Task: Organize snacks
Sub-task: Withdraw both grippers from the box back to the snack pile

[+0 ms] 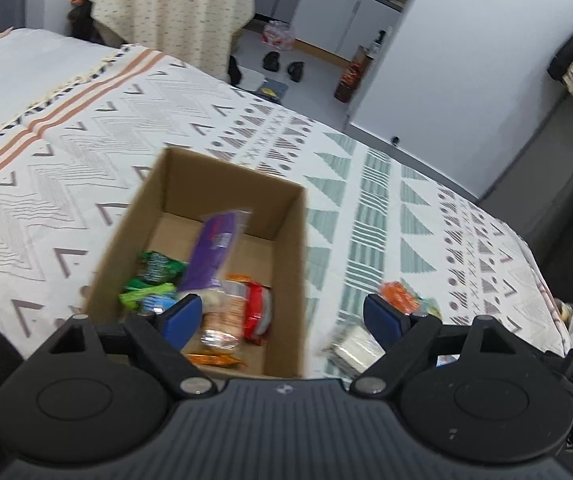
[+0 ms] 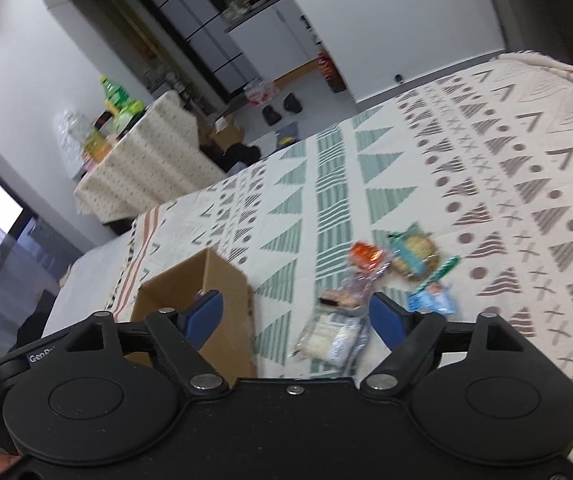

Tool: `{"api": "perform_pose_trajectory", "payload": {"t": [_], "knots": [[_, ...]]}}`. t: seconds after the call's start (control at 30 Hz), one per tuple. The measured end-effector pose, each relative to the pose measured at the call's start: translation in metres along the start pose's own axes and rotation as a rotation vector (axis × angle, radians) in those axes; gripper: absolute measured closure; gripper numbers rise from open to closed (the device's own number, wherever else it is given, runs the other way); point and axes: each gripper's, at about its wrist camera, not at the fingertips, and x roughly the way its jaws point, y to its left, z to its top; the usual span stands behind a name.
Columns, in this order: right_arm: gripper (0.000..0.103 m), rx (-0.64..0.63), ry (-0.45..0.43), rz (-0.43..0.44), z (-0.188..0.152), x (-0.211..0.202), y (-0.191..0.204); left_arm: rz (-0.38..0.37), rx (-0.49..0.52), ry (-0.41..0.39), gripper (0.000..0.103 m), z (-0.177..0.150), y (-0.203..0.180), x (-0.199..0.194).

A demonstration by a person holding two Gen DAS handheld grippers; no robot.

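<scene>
Wrapped snack packets (image 2: 366, 280) lie scattered on the patterned bedspread (image 2: 486, 160), beside the brown cardboard box (image 1: 286, 240) holding others. Left gripper (image 1: 282, 316) and right gripper (image 2: 296, 316) both spread wide, empty.

Brown cardboard box (image 1: 222, 216) sits on a white bedspread (image 1: 386, 216) with grey chevrons, green triangles and orange stripes. Inside: a purple packet (image 1: 210, 252), green ones (image 1: 154, 276) at 9 o'clock, red-and-orange (image 1: 254, 308) at 5. Both grippers have blue pads (image 1: 180, 316) on black.
</scene>
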Motion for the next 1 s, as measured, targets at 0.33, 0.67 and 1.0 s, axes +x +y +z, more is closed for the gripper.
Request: {"api": "perform_pose_trajectory", "payload": {"t": [0.33,0.67,1.0], "knots": [[0.018,0.141,-0.034,-0.063,-0.003,-0.013,-0.046,-0.056,0.094,0.035,0.016,-0.014,-0.045,0.014],[0.018,0.225,-0.035,-0.099,-0.006,-0.009,-0.072,-0.079,0.124,0.083,0.016,-0.025,-0.064,0.037],[0.026,0.299,-0.011,-0.106,-0.007,-0.001,-0.089,-0.113,0.139,0.127,0.019,-0.034,-0.078,0.063]]}}
